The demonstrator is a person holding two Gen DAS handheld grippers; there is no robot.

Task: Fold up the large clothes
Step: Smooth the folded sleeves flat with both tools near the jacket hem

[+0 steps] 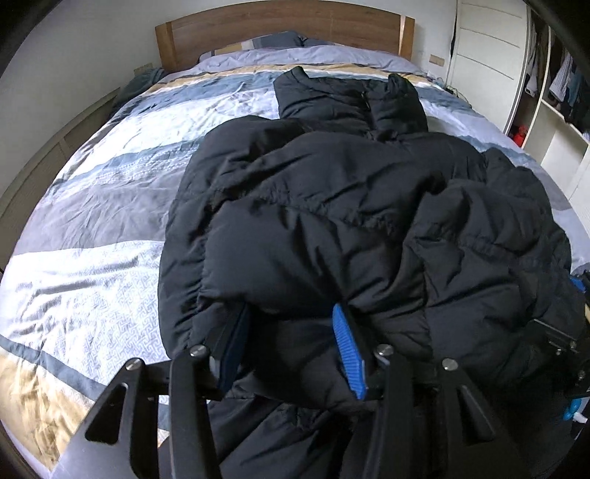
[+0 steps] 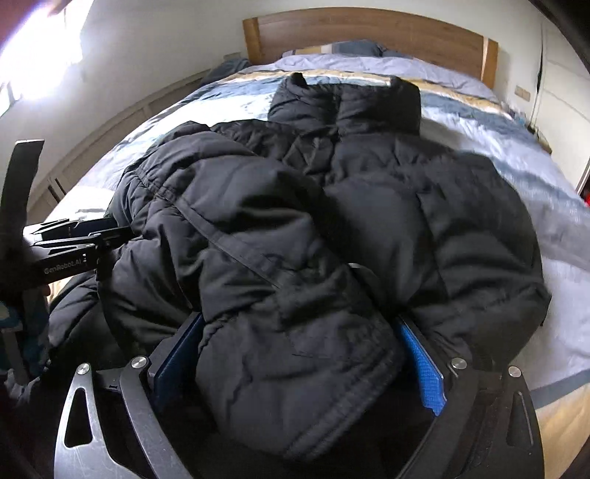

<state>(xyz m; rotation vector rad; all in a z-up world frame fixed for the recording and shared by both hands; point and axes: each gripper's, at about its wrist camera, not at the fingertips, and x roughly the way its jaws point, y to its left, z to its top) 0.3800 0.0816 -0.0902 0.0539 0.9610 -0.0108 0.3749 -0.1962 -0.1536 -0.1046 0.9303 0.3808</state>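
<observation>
A black puffy jacket (image 1: 332,206) lies on the bed, collar (image 1: 346,99) toward the headboard, with its lower part doubled up over its body. My left gripper (image 1: 291,331) is shut on a thick fold at the jacket's near edge; fabric fills the gap between the blue pads (image 1: 348,350) and hides the tips. In the right wrist view the jacket (image 2: 295,206) bulges between my right gripper's (image 2: 298,331) widely spread jaws, whose pads (image 2: 420,364) press on a bulky fold. The left gripper (image 2: 110,232) shows at the left, its fingers in the jacket's side.
The bed (image 1: 110,184) has a striped blue, white and tan cover, and a wooden headboard (image 1: 280,25) with pillows (image 1: 313,55) at the far end. A white wardrobe (image 1: 486,55) and open shelves (image 1: 553,121) with clothes stand to the right. A low wall ledge (image 2: 110,125) runs along the left.
</observation>
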